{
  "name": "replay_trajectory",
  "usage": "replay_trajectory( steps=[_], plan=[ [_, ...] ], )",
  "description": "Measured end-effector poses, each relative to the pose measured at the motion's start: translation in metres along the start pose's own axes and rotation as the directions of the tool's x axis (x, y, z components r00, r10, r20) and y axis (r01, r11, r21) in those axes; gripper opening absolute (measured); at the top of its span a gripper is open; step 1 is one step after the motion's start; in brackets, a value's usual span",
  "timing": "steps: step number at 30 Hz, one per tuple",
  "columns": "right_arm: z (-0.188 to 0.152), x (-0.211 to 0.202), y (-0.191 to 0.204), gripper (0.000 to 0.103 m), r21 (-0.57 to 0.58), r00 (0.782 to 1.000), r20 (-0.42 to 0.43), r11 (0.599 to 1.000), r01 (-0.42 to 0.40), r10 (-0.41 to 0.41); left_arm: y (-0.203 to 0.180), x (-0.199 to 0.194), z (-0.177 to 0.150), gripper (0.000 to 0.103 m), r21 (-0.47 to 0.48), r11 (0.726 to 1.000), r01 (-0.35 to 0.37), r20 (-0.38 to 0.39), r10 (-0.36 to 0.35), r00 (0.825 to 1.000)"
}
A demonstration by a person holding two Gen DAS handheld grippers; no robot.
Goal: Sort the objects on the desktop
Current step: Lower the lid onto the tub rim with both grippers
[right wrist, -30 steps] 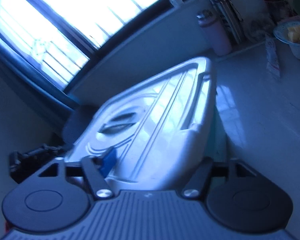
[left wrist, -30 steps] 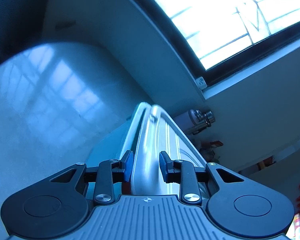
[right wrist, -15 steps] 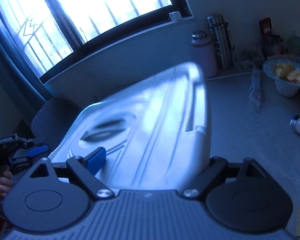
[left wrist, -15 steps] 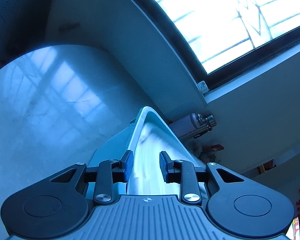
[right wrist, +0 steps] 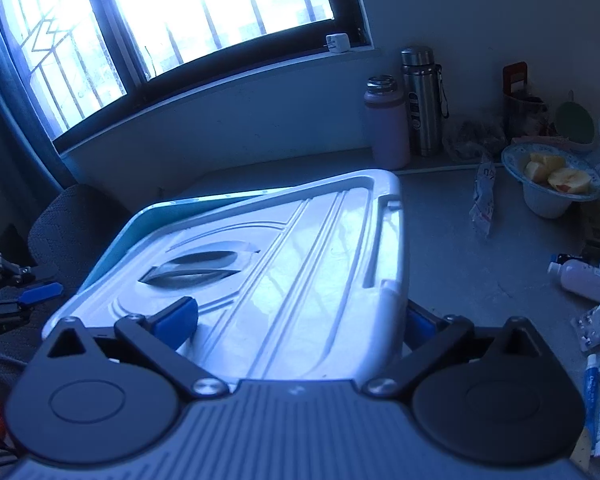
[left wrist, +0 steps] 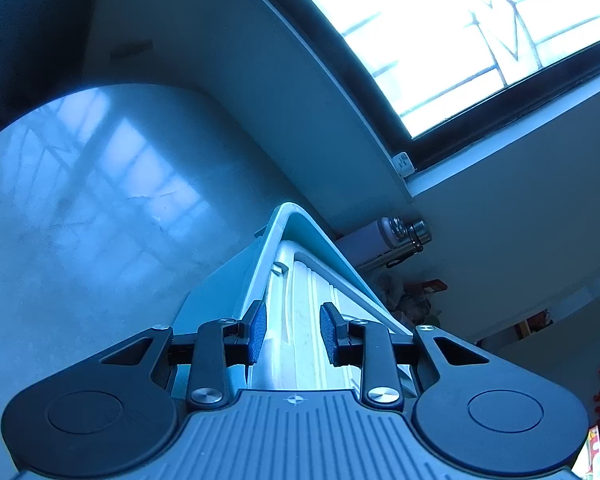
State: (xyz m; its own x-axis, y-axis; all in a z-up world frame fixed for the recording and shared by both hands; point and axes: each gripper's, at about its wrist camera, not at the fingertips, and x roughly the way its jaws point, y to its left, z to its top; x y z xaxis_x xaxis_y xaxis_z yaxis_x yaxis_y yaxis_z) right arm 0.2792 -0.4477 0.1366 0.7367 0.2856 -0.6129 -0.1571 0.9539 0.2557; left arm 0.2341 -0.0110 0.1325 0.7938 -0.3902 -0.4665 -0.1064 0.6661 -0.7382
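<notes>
A white plastic lid [right wrist: 284, 264] with a recessed handle lies almost flat on a teal storage box [right wrist: 172, 206]. My right gripper [right wrist: 300, 320] spans the lid's near end, one blue pad [right wrist: 178, 316] on top and the other at its right edge, shut on it. In the left wrist view the lid [left wrist: 300, 320] shows edge-on inside the box rim [left wrist: 304, 232]. My left gripper [left wrist: 292, 332] has its blue pads [left wrist: 258, 330] on either side of the lid's edge, shut on it.
A grey tabletop [right wrist: 480, 272] holds a pink bottle [right wrist: 386, 124], a steel flask [right wrist: 422, 100], a bowl of apple pieces [right wrist: 552, 184], a sachet [right wrist: 482, 200] and several small bottles and tubes [right wrist: 584, 280] at the right. A window [right wrist: 180, 20] is behind. A chair [right wrist: 72, 216] stands left.
The lid has swung down from a steep tilt to almost flat on the box. Both grippers have kept hold of it and moved with it.
</notes>
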Motion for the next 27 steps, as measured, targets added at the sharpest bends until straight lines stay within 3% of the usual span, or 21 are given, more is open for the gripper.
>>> replay_trajectory(
  steps=[9, 19, 22, 24, 26, 27],
  plan=[
    [0.009, -0.022, 0.0, 0.103, -0.087, 0.994, 0.08, 0.993, 0.081, -0.074, -0.009, -0.001, -0.002, 0.031, 0.036, 0.999, -0.003, -0.009, 0.004, 1.0],
    [0.003, -0.007, -0.001, 0.103, -0.063, 1.0, 0.021, 0.998, 0.025, -0.023, -0.019, 0.006, -0.005, 0.031, 0.077, 0.997, -0.023, -0.04, 0.026, 0.999],
    [0.005, -0.012, -0.002, 0.103, -0.067, 0.999, 0.034, 0.997, 0.039, -0.037, -0.03, 0.002, -0.002, 0.031, 0.12, 0.989, -0.083, -0.044, 0.089, 0.995],
    [0.008, -0.016, -0.007, 0.103, -0.063, 0.998, 0.041, 0.997, 0.052, -0.05, -0.049, 0.002, 0.0, 0.032, 0.218, 0.956, -0.195, -0.052, 0.21, 0.976],
    [0.011, -0.02, -0.012, 0.103, -0.063, 0.997, 0.039, 0.996, 0.064, -0.062, -0.072, 0.003, -0.001, 0.033, 0.349, 0.894, -0.282, -0.046, 0.316, 0.948],
    [0.012, -0.021, -0.015, 0.103, -0.062, 0.997, 0.033, 0.996, 0.068, -0.066, -0.083, 0.005, -0.001, 0.041, 0.395, 0.87, -0.296, -0.047, 0.341, 0.939]
  ],
)
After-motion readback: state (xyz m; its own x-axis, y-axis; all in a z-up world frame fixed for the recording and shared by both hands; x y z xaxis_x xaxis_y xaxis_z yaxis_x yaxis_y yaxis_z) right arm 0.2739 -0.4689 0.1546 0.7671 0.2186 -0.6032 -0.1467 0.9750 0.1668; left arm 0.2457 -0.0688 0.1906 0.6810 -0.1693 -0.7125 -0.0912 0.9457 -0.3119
